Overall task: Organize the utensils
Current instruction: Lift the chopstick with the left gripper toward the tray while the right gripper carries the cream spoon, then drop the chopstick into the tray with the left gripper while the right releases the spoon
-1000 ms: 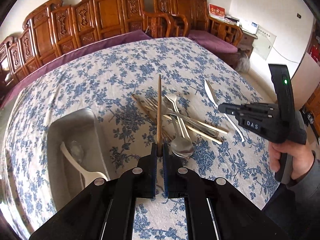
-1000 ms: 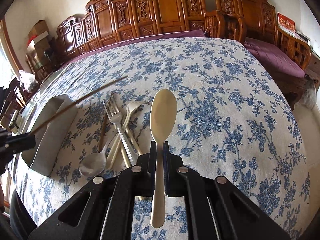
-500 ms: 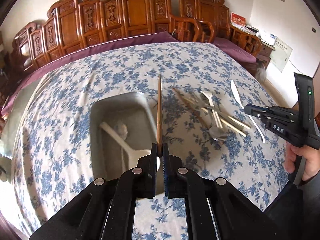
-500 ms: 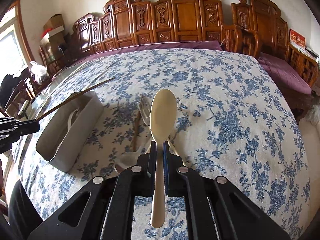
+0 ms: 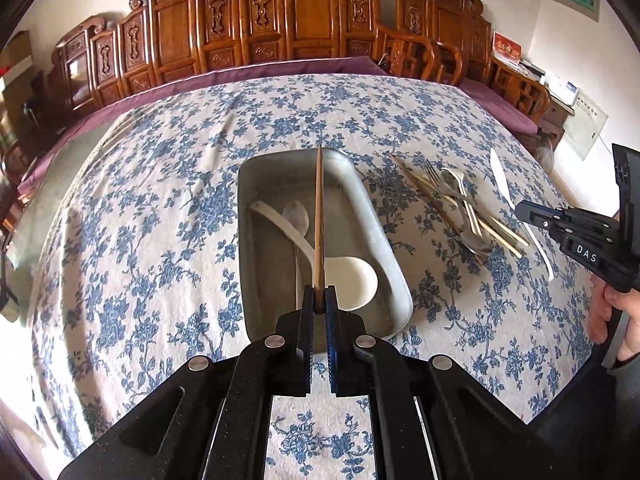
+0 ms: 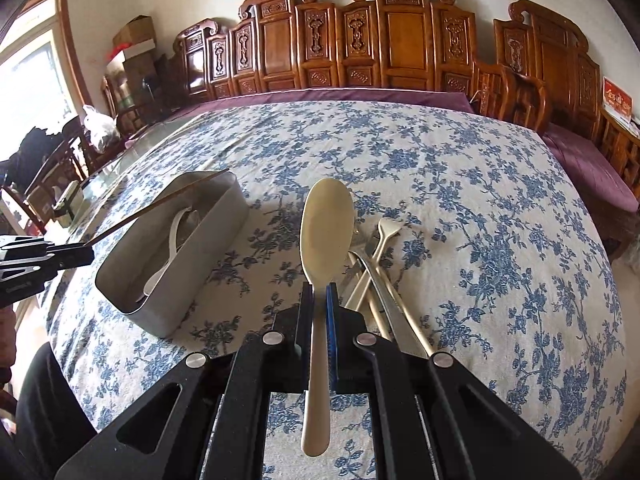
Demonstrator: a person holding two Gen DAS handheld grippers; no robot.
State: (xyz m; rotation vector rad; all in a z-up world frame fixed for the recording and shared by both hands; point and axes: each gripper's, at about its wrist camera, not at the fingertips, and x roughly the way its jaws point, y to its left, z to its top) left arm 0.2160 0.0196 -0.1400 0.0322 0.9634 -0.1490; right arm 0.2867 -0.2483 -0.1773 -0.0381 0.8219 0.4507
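Note:
My left gripper (image 5: 319, 300) is shut on a brown wooden chopstick (image 5: 318, 220) and holds it lengthwise above the grey metal tray (image 5: 384, 240). In the tray lie a white ladle (image 5: 348, 276) and a metal spoon (image 5: 297, 216). My right gripper (image 6: 319, 296) is shut on a cream spoon (image 6: 326, 232), held above the cloth right of the tray (image 6: 208, 252). A pile of forks, spoons and chopsticks (image 5: 460, 208) lies on the cloth right of the tray; it also shows in the right wrist view (image 6: 380, 272). The left gripper (image 6: 86, 254) shows at the left edge.
The table carries a blue-flowered cloth (image 5: 160, 208). Carved wooden chairs (image 5: 304, 20) line the far side, with a purple cushion (image 6: 592, 168) at right. A person's hand (image 5: 616, 320) holds the right gripper (image 5: 520, 210) at the right edge.
My left gripper has carried the chopstick leftward from over the utensil pile to above the tray. My right gripper has kept hold of the cream spoon and swung its view left toward the tray.

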